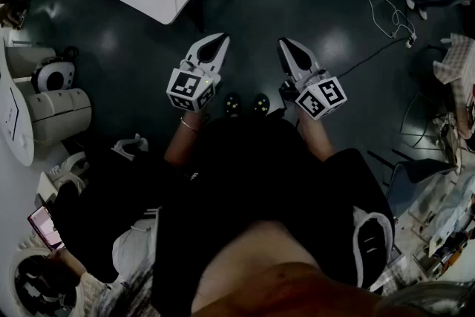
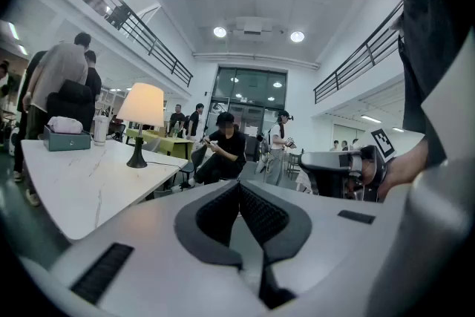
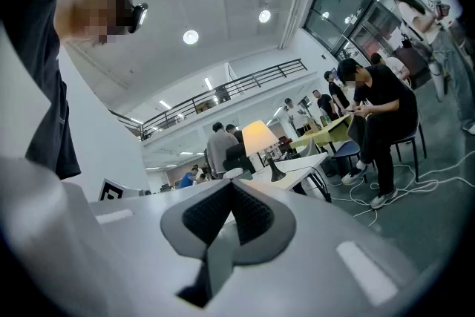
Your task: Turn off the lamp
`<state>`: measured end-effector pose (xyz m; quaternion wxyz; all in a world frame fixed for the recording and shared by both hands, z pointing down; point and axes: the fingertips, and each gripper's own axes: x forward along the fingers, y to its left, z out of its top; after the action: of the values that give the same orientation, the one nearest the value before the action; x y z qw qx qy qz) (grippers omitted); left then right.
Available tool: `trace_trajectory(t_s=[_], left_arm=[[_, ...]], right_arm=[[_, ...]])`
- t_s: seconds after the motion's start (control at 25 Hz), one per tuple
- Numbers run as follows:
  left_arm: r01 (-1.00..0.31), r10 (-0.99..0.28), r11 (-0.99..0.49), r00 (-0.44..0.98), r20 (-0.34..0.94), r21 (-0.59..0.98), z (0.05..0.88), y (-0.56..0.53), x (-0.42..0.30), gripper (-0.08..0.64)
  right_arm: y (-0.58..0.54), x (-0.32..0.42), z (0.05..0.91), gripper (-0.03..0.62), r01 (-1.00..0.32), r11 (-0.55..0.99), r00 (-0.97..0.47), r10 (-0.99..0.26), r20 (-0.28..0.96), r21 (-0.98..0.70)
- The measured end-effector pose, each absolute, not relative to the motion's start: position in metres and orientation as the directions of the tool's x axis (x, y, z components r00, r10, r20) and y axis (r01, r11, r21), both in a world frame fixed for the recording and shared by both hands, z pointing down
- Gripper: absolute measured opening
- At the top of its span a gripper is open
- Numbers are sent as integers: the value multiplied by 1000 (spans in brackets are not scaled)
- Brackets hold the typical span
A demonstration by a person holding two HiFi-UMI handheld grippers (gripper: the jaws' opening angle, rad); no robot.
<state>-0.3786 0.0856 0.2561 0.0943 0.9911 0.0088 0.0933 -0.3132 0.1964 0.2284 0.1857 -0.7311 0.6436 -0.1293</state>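
Ahead-left of the left gripper [image 2: 239, 184] and well apart from it, the lamp [image 2: 141, 113] stands on the white table [image 2: 67, 178] with its shade glowing, so it is not yet off. Left gripper: jaws together, nothing between them. Right gripper [image 3: 231, 183]: likewise closed and empty, with the lamp far beyond its tips. Judgement: task barely begun; the approach and the switching remain. Switch position not discernible.
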Motion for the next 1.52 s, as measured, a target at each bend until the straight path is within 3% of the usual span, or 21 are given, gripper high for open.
trace_trajectory(t_s=[0.68,1.52], left_arm=[[3,39,-983,981,188,184,256,99,-372,8],[76,112,-980,975,193,183,260,185,-308,8]], right_arm=[[218,-304,227,0,-878,-101,162,-983,-91,-467],[327,-254,231,0,-862,-172,269,-953,-143,-476]])
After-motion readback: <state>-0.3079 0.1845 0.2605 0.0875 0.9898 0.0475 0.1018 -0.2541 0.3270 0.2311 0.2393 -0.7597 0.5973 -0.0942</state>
